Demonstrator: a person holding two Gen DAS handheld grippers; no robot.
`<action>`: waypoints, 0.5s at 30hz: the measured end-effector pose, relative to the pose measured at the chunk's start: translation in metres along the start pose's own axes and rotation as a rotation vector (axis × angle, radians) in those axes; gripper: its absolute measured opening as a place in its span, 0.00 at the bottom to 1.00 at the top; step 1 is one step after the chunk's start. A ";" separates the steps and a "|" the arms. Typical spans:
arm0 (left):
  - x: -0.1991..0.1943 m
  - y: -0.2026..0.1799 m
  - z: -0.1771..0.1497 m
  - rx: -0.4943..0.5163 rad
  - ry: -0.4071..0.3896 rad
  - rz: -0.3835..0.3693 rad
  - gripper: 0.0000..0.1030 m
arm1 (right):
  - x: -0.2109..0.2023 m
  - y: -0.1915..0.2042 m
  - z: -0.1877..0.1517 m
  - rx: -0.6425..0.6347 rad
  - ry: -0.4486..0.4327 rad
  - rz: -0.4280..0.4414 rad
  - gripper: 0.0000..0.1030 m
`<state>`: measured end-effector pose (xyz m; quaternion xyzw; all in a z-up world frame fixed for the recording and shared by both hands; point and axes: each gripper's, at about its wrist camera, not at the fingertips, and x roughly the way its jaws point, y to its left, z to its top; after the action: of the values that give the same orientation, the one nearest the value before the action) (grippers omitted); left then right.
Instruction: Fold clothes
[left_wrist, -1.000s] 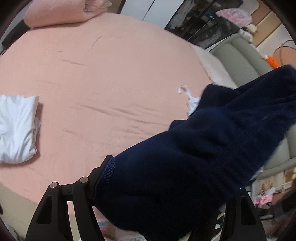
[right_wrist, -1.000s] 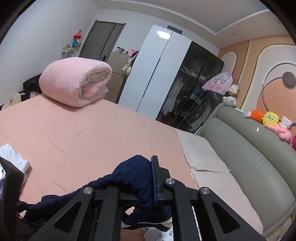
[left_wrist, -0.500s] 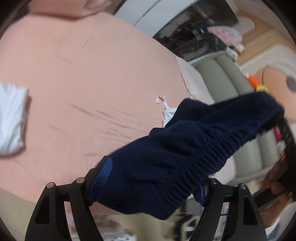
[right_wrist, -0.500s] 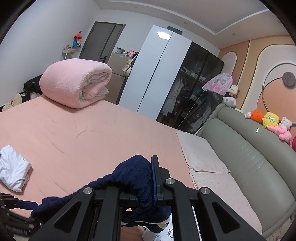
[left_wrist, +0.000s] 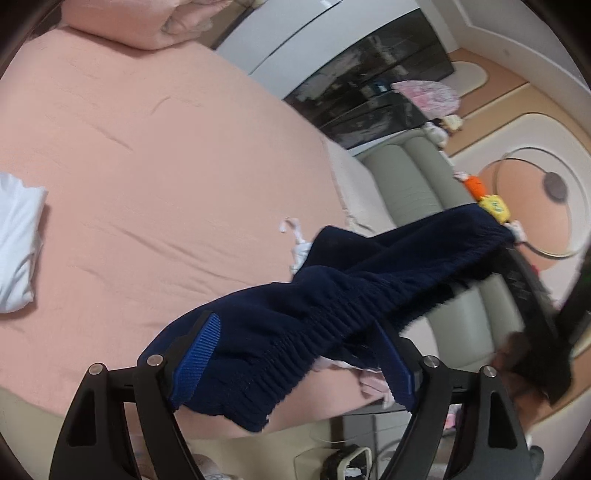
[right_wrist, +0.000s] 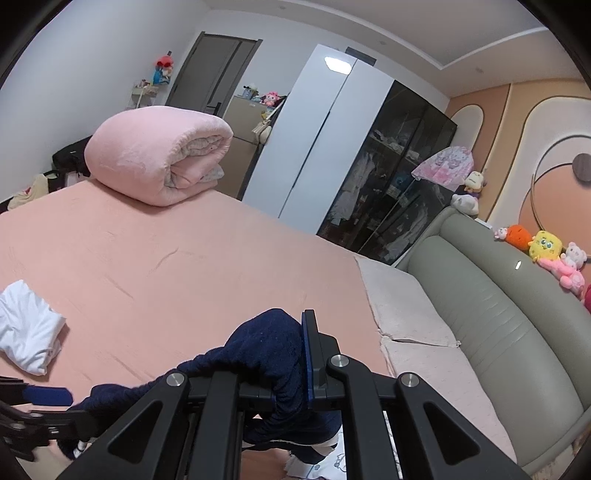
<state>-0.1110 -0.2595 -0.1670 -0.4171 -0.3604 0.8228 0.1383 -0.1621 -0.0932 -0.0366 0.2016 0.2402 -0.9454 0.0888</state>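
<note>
Navy knit garment (left_wrist: 332, 314), ribbed waistband, hangs stretched in the air between the two grippers, above the near edge of the pink bed (left_wrist: 147, 166). Its long axis runs from the left gripper (left_wrist: 295, 354), low in the left wrist view, up and to the right toward the right gripper (right_wrist: 295, 354). Left jaws stand wide and are opening; the waistband lies between them, draped against the left finger, and the pads do not look to be pressing it. Right jaws stand nearly closed, pinching a bunch of the navy knit against the blue pad.

So the right hand carries the garment; the left is nearer the loose hanging end. Judgement: a regrip or spreading step, folding proper not begun. The next move likely depends on the left gripper catching the waistband edge further along that axis, so the cloth can be laid flat on the sheet ahead. Risk: the left end slips off.

White folded garment (right_wrist: 29, 328) lies on the bed, well apart to the left. Rolled pink quilt (right_wrist: 159, 155) sits at the far end.
</note>
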 end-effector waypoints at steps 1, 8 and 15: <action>0.004 0.003 0.001 -0.012 0.004 0.014 0.79 | -0.003 0.001 0.000 -0.002 -0.005 0.004 0.07; 0.027 0.007 0.010 -0.062 -0.016 0.098 0.79 | -0.019 0.007 0.003 -0.021 -0.046 0.008 0.07; 0.030 0.017 0.008 -0.090 -0.010 0.199 0.79 | -0.021 -0.004 0.004 0.011 -0.052 0.004 0.07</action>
<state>-0.1348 -0.2596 -0.1933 -0.4525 -0.3543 0.8176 0.0354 -0.1454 -0.0902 -0.0230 0.1781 0.2323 -0.9514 0.0958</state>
